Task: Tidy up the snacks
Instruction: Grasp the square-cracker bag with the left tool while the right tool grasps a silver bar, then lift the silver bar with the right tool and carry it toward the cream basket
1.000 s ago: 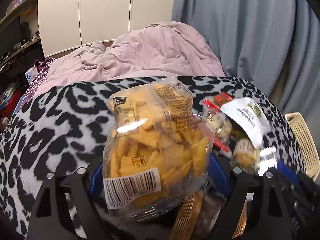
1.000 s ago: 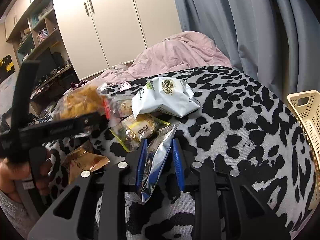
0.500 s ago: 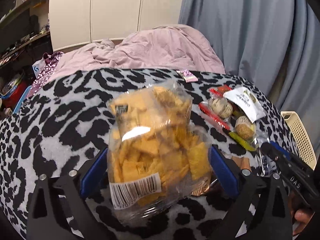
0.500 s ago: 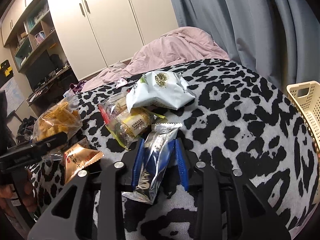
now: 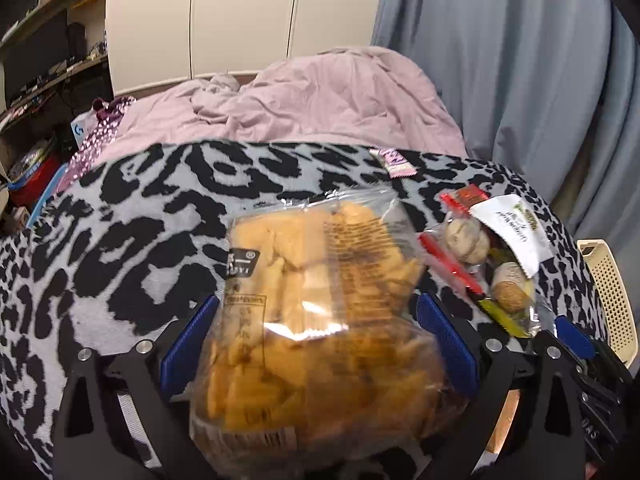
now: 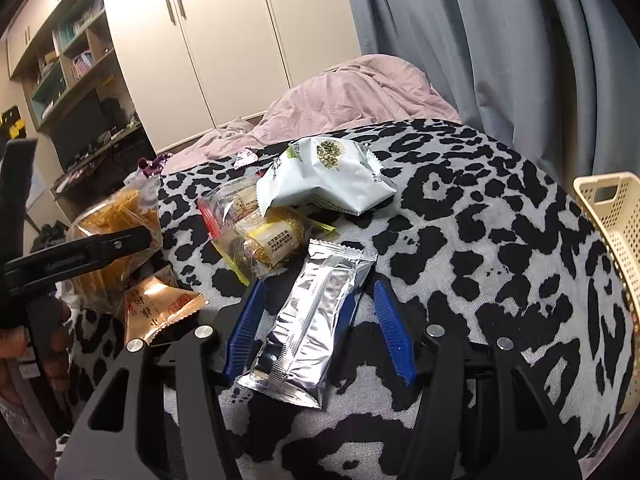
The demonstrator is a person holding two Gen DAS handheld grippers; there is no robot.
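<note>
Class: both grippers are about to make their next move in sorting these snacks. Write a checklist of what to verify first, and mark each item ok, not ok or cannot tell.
1. Right gripper open: ok, its jaws stand wide apart.
2. Foil pack set down: ok, it lies flat on the blanket between the open jaws.
3. Left gripper has the cracker bag: ok, a pad sits against each side.
4. Cracker bag resting on the blanket: cannot tell, its underside is hidden.
5. Basket in view: ok, at the blanket's right edge.
6. Room inside the basket: cannot tell, only its wall shows.
</note>
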